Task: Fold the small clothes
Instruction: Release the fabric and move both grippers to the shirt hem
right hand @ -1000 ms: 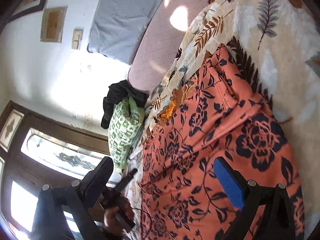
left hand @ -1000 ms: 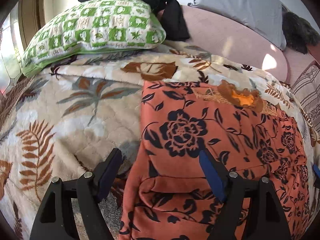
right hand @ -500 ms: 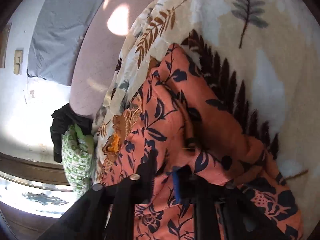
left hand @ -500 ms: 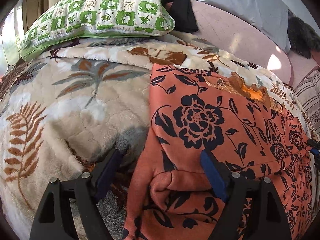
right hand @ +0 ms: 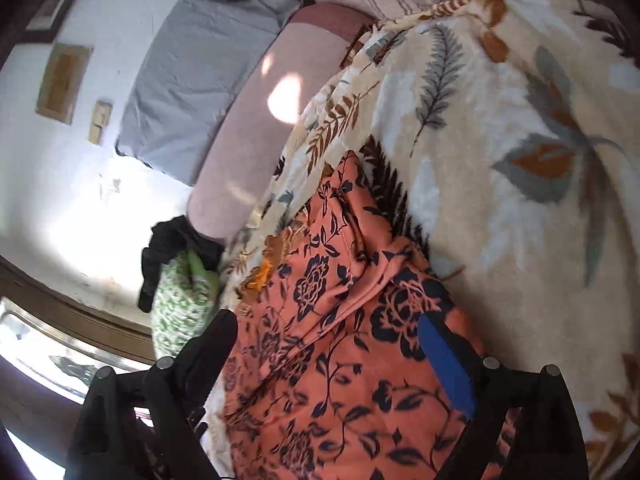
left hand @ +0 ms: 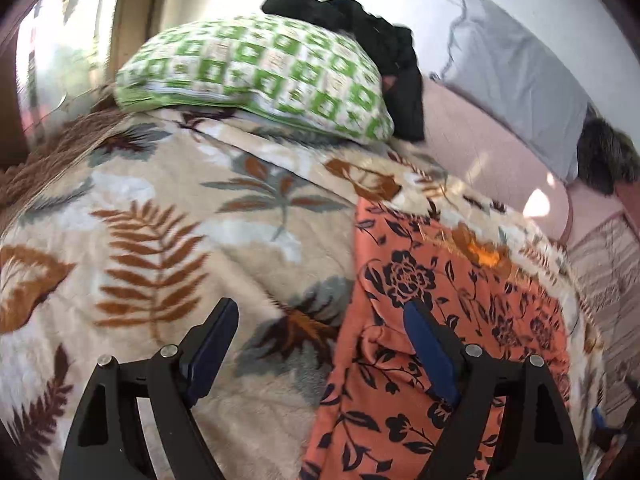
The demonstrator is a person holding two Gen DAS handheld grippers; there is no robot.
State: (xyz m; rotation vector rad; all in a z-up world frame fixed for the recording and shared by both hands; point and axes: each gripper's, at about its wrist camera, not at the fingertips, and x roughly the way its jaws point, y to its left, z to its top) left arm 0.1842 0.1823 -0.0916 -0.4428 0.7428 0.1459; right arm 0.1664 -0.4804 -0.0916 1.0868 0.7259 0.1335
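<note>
An orange garment (left hand: 460, 320) with a dark floral print lies spread on the leaf-patterned blanket (left hand: 160, 240). My left gripper (left hand: 320, 306) hovers open over the garment's left edge. One pad is over the blanket and the other over the cloth, and neither presses on anything. In the right wrist view the same garment (right hand: 340, 360) shows a folded ridge running across it. My right gripper (right hand: 326, 320) stands above that ridge with its jaws opening. The cloth lies loose beneath them and is not pinched.
A green-and-white checked pillow (left hand: 260, 68) lies at the head of the bed with a black garment (left hand: 380, 40) behind it. A pink bolster (left hand: 480, 152), a grey pillow (left hand: 520, 80) and a striped cloth (left hand: 608, 264) lie to the right. A window (right hand: 60, 360) is beside the pillow.
The right gripper pinched a fold of the garment half a second ago; it has since let go and drawn back. The left gripper has pulled back, up and to the left of the garment.
</note>
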